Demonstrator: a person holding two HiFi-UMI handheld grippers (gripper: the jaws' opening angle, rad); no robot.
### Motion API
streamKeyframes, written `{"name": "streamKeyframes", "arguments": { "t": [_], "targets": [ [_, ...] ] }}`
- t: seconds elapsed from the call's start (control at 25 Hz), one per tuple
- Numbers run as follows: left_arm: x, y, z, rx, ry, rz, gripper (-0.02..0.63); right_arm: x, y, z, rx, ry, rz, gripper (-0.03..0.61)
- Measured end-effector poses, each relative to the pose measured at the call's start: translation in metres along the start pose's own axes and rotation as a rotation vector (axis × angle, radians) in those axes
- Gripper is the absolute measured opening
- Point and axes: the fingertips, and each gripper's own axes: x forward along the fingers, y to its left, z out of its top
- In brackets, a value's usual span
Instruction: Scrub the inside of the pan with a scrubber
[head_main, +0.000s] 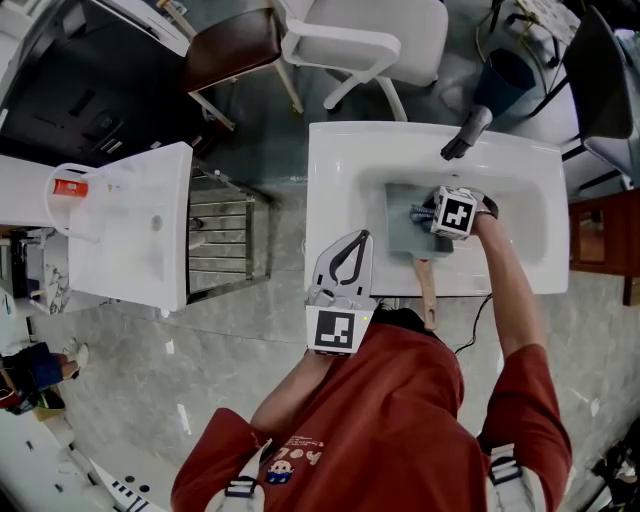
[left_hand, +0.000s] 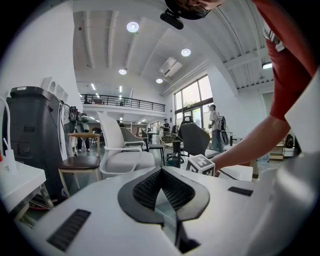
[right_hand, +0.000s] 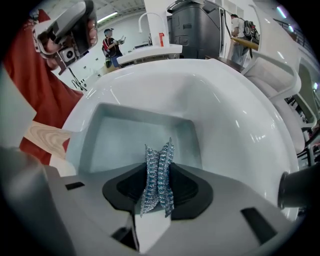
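Note:
A square grey-green pan with a wooden handle lies in the white sink. My right gripper reaches down into the pan, shut on a blue-silver metallic scrubber. In the right gripper view the scrubber stands pinched between the jaws of the right gripper, just above the pan floor. The left gripper hovers over the sink's front left rim, away from the pan. In its own view the left gripper has its tips together and holds nothing.
A dark faucet leans over the sink's back edge. A second white basin unit with a red-labelled bottle stands to the left, across a metal rack. A white chair and a brown stool stand behind.

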Motion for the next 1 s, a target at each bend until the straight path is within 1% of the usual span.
{"name": "streamKeyframes", "arguments": {
  "t": [0.08, 0.12, 0.24, 0.32, 0.8, 0.92, 1.0],
  "targets": [
    [0.001, 0.001, -0.001, 0.003, -0.005, 0.003, 0.011, 0.004, -0.005, 0.007, -0.015, -0.031, -0.029, 0.141],
    [0.001, 0.001, -0.001, -0.001, -0.005, 0.003, 0.011, 0.006, -0.008, 0.008, -0.025, -0.033, -0.057, 0.141],
    [0.001, 0.002, -0.001, 0.002, -0.002, 0.003, 0.011, 0.015, -0.019, 0.003, -0.044, -0.012, -0.152, 0.141],
    [0.001, 0.002, -0.002, 0.007, 0.004, 0.003, 0.011, 0.019, -0.025, 0.0, -0.044, -0.013, -0.195, 0.141],
    [0.001, -0.001, -0.005, -0.016, 0.03, -0.004, 0.011, 0.021, -0.029, -0.001, -0.039, -0.024, -0.237, 0.141],
    [0.0, -0.003, -0.006, -0.045, 0.05, -0.003, 0.011, 0.021, -0.03, -0.001, -0.036, -0.022, -0.259, 0.141],
    [-0.003, -0.004, -0.006, -0.037, 0.046, -0.007, 0.011, 0.023, -0.027, 0.001, -0.028, -0.017, -0.272, 0.143]
  ]
}}
